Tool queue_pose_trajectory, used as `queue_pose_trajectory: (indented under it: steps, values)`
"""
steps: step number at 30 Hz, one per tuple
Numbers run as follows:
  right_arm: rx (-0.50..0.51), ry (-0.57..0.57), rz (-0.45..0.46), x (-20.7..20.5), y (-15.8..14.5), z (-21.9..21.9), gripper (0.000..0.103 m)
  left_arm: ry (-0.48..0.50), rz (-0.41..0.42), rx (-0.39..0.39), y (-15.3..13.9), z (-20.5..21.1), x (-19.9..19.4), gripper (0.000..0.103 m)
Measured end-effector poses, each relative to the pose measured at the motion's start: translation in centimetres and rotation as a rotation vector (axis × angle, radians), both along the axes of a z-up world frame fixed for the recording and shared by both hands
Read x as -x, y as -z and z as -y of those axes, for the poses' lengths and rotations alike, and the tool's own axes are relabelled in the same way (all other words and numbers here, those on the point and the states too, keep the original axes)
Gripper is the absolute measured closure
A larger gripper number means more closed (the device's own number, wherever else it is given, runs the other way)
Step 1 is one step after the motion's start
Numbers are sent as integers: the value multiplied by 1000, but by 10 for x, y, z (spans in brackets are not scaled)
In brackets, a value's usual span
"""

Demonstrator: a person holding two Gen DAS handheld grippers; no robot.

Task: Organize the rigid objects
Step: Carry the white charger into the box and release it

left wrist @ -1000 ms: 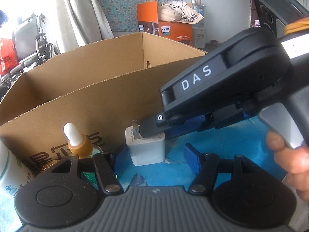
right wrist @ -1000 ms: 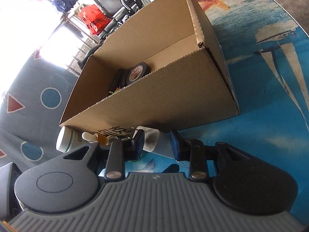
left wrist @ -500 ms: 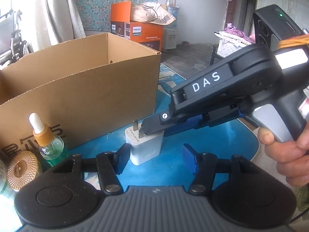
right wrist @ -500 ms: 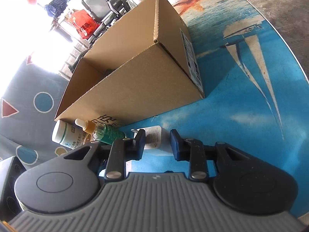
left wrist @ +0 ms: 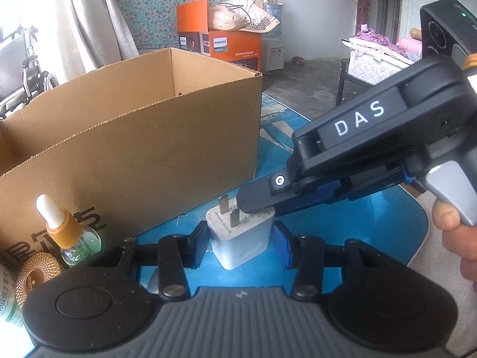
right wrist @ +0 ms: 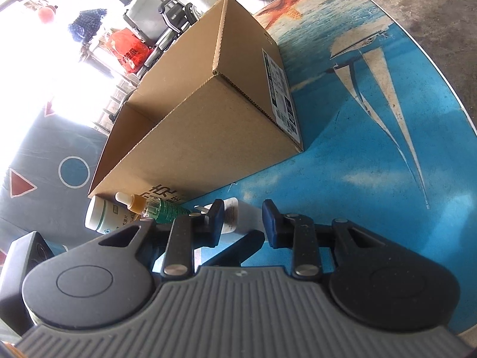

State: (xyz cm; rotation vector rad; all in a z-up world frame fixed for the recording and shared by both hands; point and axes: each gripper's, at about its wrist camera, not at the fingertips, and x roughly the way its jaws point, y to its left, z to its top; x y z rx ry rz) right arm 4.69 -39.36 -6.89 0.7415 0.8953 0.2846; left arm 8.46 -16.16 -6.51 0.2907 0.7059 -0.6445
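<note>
Underneath everything lies a blue worktop (right wrist: pixel 351 185) printed with a sailboat and a starfish, set in a cluttered room with a curtain, an orange carton (left wrist: pixel 220 41) and a wheelchair (right wrist: pixel 158 12) beyond.

An open cardboard box (left wrist: pixel 143 149) fills the middle of both views. Only the left wrist view shows the right gripper (left wrist: pixel 256 201) from outside, coming in from the right of the frame with a hand (left wrist: pixel 456 238) on its trigger; only the right wrist view shows the printed label on the box's end.

A white plug adapter (left wrist: pixel 241 238) stands on the worktop just in front of the box, prongs up. The left gripper (left wrist: pixel 240 240) has just been closing, and its fingers now sit against both sides of the adapter. The right gripper's fingers are narrowly apart around the adapter's top; whether they press it I cannot tell.

At lower left of the left view stand a dropper bottle (left wrist: pixel 74 235), a gold lid (left wrist: pixel 35 274) and a white jar (right wrist: pixel 104 217), close against the box wall.
</note>
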Motion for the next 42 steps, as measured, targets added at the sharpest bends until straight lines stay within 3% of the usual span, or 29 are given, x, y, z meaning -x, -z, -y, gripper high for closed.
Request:
queue_pose_trajectory:
  steps: [11,18,23,26,29,34,39,42]
  values:
    - [53,0,48,13,-23,-17,76,-26,31,49,-17,-13,17,56]
    - [98,-29,217,18,-94,-35,76,-75,164,103,-85,-38,23,56]
    - [107,-105,320,-24,-144,-55,76,-136,204,108,-129,-59,-10,56]
    - [93,-153,309,-65,-155,-67,75,-180,129,133,-139,-72,-45,56]
    - [68,-198,224,-111,-149,-76,75,-223,-2,138,-129,-86,-87,56]
    - [25,-254,14,-176,-107,-87,75,-257,-185,65,-93,-99,-132,56]
    - [11,-282,-115,-200,-68,-96,75,-274,-320,14,-66,-99,-158,56]
    - [-15,-287,-171,-210,-53,-99,75,-278,-357,-18,-56,-100,-165,56]
